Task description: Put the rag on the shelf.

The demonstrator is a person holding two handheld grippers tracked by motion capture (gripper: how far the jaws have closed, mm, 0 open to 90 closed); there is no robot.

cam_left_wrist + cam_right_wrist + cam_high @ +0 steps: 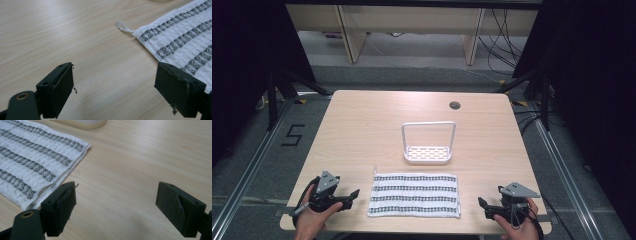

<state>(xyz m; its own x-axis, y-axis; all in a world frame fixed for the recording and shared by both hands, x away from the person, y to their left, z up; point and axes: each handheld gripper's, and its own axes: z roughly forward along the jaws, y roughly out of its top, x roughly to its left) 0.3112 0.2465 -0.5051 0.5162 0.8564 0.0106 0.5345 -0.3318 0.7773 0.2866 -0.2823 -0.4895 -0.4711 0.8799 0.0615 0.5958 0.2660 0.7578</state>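
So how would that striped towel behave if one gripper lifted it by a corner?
The towel lies flat in what looks like thin folded layers, so it would probably droop and unfold rather than hold its shape. Its waffle-like weave looks grippy, so slipping seems unlikely. Pushed across the table, it would likely bunch up.

Two hand-held black grippers, each topped with a grey three-cornered plate

The left gripper (353, 195) and the right gripper (483, 205) share one build: a matte black body, a grey triangular plate with small dark holes mounted on top, and a dark cable trailing back past the wrist. In the gripper views each shows two blocky black jaws with flat dark pads, small screw holes along their upper edges and a brass-ringed hole in the linkage at lower left. The pads look worn, with frayed threads at the corners. Both hands are bare, with no sleeves in sight.
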